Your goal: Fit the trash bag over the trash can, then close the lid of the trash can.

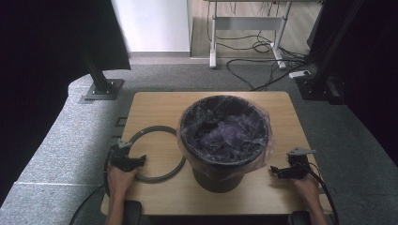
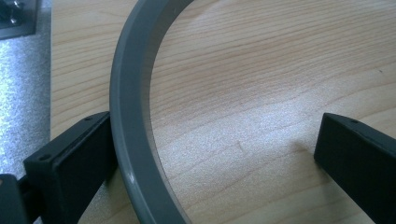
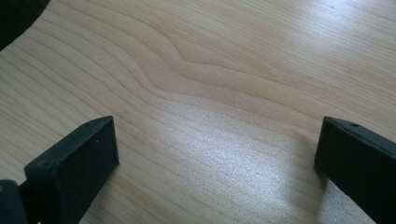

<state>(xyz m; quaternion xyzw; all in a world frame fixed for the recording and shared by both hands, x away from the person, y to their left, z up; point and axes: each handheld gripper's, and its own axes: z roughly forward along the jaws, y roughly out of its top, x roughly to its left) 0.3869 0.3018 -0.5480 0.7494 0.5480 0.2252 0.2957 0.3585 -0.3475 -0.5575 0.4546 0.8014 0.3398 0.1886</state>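
Observation:
A black bin (image 1: 219, 177) lined with a clear plastic bag (image 1: 225, 133) stands in the middle of the wooden table (image 1: 155, 105). To its left a grey ring (image 1: 157, 128) lies flat on the wood. My left gripper (image 1: 140, 161) rests low at the ring's near-left arc. In the left gripper view the ring (image 2: 128, 116) runs just inside the left jaw, and the left gripper (image 2: 212, 126) is open wide around it, the pads not pressing. My right gripper (image 1: 275, 170) sits low on the table right of the bin. The right gripper (image 3: 217, 126) is open over bare wood.
The bin's dark base shows at the corner of the right gripper view (image 3: 14, 14). Behind the table are a black post on a base plate (image 1: 101, 89), a desk frame (image 1: 213, 42) and loose cables (image 1: 263, 47) on the grey carpet. Dark curtains hang at both sides.

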